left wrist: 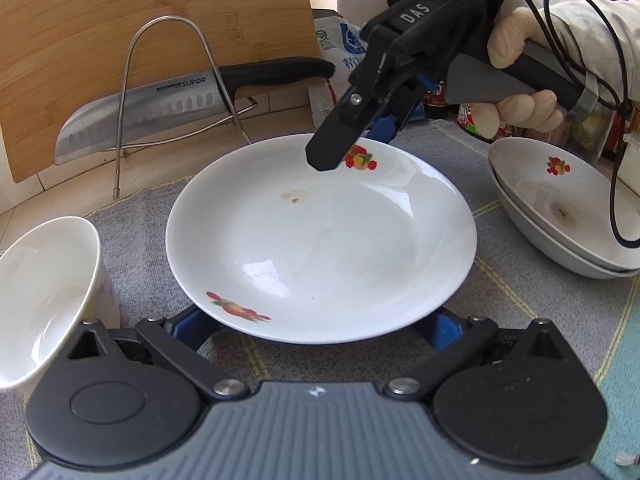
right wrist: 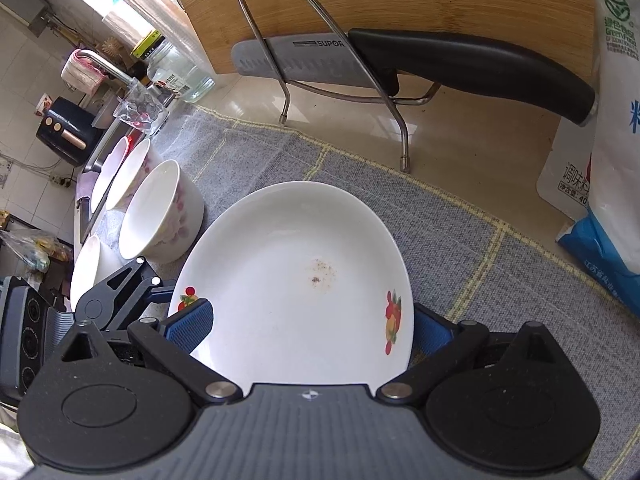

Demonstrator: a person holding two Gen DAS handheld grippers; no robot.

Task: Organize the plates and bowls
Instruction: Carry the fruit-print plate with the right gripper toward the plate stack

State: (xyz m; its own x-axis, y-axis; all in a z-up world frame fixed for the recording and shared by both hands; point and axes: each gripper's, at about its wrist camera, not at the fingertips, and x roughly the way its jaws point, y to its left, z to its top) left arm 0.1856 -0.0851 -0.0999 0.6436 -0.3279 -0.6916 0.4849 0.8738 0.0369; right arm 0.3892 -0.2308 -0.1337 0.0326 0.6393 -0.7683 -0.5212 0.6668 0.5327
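Partly hidden under the plate [left wrist: 320, 248], left claw [left wrist: 320, 326] spread; right claw [right wrist: 312, 326] spread astride its rim.

White plate [left wrist: 320, 240] with red fruit motifs, grey mat [left wrist: 500, 184].

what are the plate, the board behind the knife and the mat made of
Plate: looks like glazed white ceramic, judging by the glossy window glare and printed fruit decals. Board: likely bamboo, with matte tan strips joined side by side. Mat: woven grey fabric with a speckled weave and pale yellow lines.
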